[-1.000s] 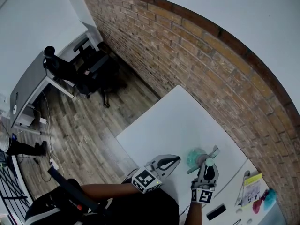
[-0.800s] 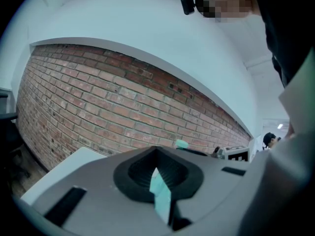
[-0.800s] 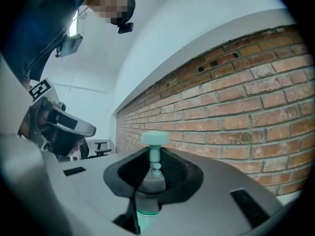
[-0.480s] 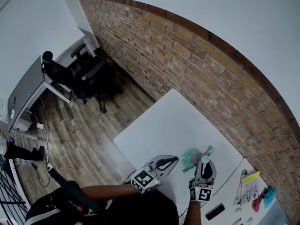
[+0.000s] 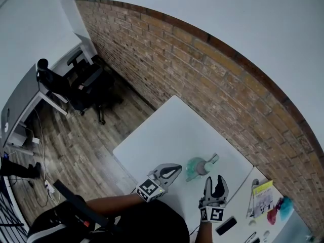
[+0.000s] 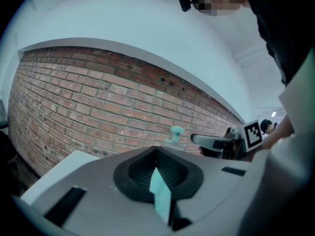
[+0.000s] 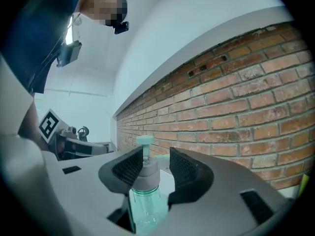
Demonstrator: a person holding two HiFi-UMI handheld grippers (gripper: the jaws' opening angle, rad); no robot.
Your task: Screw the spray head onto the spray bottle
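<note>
Bottle [image 5: 195, 168] with spray head [image 7: 145, 155] fitted was seen upright on the table [image 5: 167, 130] — unpressed between the right gripper's [image 7: 156, 160] just-opened jaws, as shown only by its own view — the left gripper [image 6: 157, 175] was closed tight.

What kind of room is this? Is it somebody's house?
Probably an office or workroom, not a home: a desk with black office chairs beside it, a bare brick wall, and a plain white table where a spray bottle stands.

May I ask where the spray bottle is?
In the head view the spray bottle stands on the white table ahead of the right gripper, whose jaws have just been opening, clear of it.
</note>
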